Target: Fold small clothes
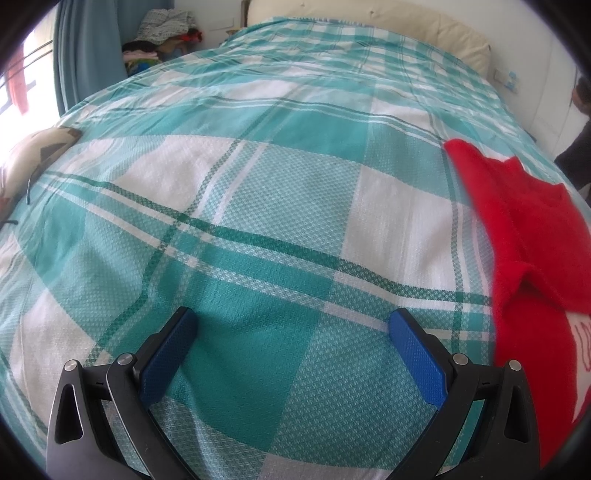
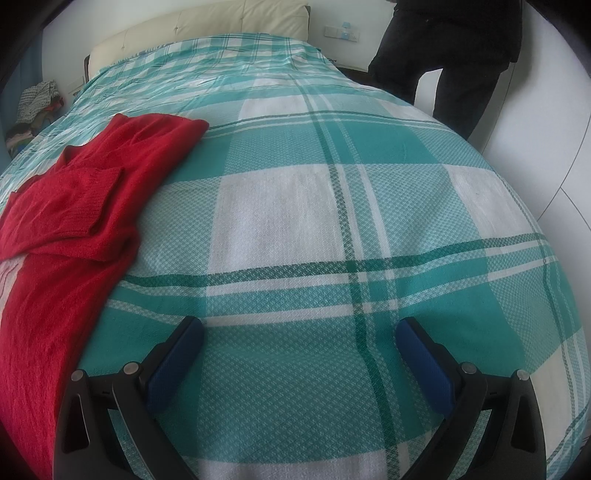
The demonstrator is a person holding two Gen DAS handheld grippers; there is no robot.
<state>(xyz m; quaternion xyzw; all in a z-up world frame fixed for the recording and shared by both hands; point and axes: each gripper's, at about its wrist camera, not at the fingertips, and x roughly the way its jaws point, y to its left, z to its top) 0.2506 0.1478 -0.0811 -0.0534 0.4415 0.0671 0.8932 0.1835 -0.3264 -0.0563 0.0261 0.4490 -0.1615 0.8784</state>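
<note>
Left wrist view: a red knit sweater [image 1: 532, 236] lies on a bed covered by a teal-and-white plaid bedspread [image 1: 258, 206], one sleeve folded across its body and a pale patch with red lettering showing near its lower part. The left hand-held gripper [image 1: 293, 325] hangs over bare bedspread just beside the sweater, its blue-padded fingers [image 1: 417, 358] spread wide and holding nothing. From the right wrist view, the same sweater [image 2: 74, 206] spreads along the bedspread [image 2: 332, 206], its ribbed cuff resting on the body of the garment. The right hand-held gripper [image 2: 299, 332] sits on the other side of the sweater, likewise over bare cloth, fingers [image 2: 173, 362] wide apart and empty. Neither gripper touches the sweater. Beyond the sweater, a cream padded headboard [image 2: 207, 26] closes the far end of the bed. A heap of clothes [image 1: 162, 33] is piled past the bed's far corner beside a blue curtain [image 1: 88, 40]. A person in dark trousers [image 2: 450, 51] stands beside the bed, well apart from the sweater, near a white wall.
</note>
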